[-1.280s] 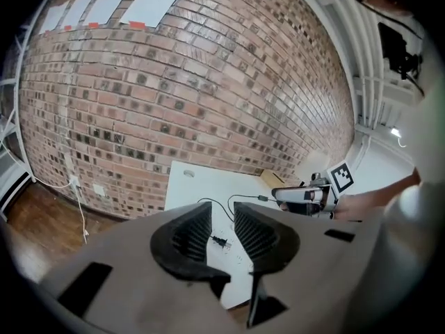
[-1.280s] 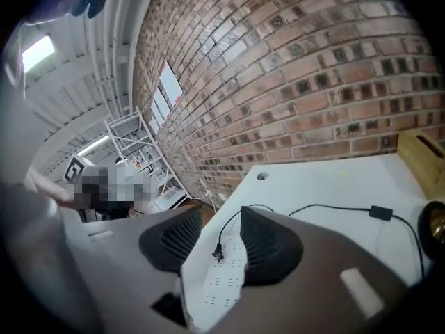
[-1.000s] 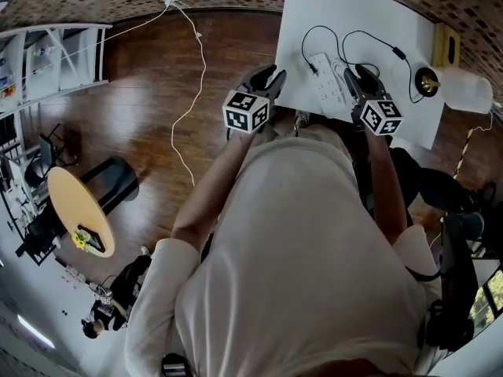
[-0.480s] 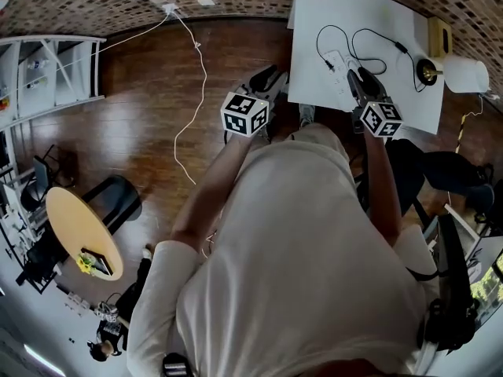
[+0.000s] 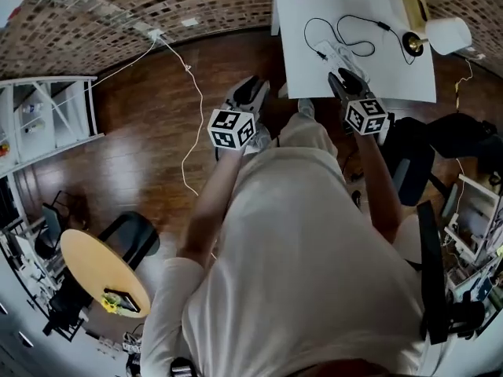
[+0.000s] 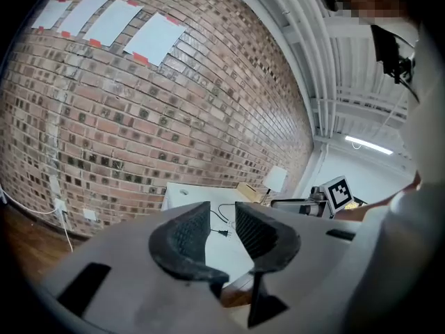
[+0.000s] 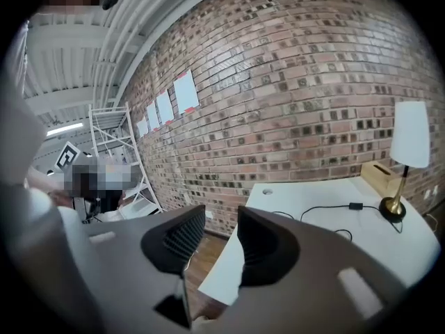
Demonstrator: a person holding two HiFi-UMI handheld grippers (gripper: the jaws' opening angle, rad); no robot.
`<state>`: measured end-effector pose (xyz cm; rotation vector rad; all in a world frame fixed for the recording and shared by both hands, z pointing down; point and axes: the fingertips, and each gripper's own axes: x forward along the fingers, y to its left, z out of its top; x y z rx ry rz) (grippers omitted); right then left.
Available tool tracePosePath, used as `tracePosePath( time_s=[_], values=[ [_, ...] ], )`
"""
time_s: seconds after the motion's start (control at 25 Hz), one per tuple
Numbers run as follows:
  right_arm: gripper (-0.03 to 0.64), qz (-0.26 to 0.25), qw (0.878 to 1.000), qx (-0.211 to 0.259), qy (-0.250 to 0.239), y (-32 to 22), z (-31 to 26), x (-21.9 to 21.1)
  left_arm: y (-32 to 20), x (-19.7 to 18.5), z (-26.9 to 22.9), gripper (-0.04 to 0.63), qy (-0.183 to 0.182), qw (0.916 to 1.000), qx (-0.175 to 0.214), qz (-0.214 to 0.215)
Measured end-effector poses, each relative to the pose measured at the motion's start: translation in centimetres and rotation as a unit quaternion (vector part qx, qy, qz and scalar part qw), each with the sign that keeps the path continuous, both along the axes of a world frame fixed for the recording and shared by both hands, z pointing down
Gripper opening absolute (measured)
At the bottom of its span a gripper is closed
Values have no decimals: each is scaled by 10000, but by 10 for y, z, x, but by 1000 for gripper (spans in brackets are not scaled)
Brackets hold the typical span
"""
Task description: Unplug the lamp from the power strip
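Strip (image 5: pixel 339 54) half-hidden behind right tool (image 5: pixel 339 76) | it: just narrowed, apart, empty | left tool (image 6: pixel 222 218): apart, empty

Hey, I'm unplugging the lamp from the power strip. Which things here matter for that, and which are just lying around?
For the job: lamp, power strip, black lamp cord, white table under them.

Just lying about: yellowish box beside the lamp, white cable across the floor, round yellow table, white shelving.
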<state>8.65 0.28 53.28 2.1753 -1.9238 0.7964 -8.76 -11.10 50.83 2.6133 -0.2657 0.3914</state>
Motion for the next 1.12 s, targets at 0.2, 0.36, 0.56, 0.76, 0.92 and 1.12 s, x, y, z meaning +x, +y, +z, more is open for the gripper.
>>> tracePosePath(
  time_s=[0.2, 0.36, 0.56, 0.76, 0.92, 1.12],
  values=[
    [132, -12, 9996, -174, 239, 19, 2, -20, 20, -24, 8, 102, -86, 9998, -162, 90],
    [130, 54, 9994, -147, 304, 38, 5, -21, 43, -33, 20, 103, -218, 9993, -133, 285],
    [130, -82, 9992, -146, 355, 71, 5, -30, 62, -41, 26, 103, -366, 9991, -64, 196],
    [130, -121, 9993, -111, 323, 108, -1, -19, 92, -26, 20, 102, -461, 9989, 11, 93],
    [130, -185, 9992, -42, 361, 150, -12, -14, 137, -12, 14, 102, -474, 9988, -27, 70],
    [121, -48, 9993, 65, 373, 209, -17, -6, 199, -1, 15, 103, -568, 9982, -3, 178]
  ],
)
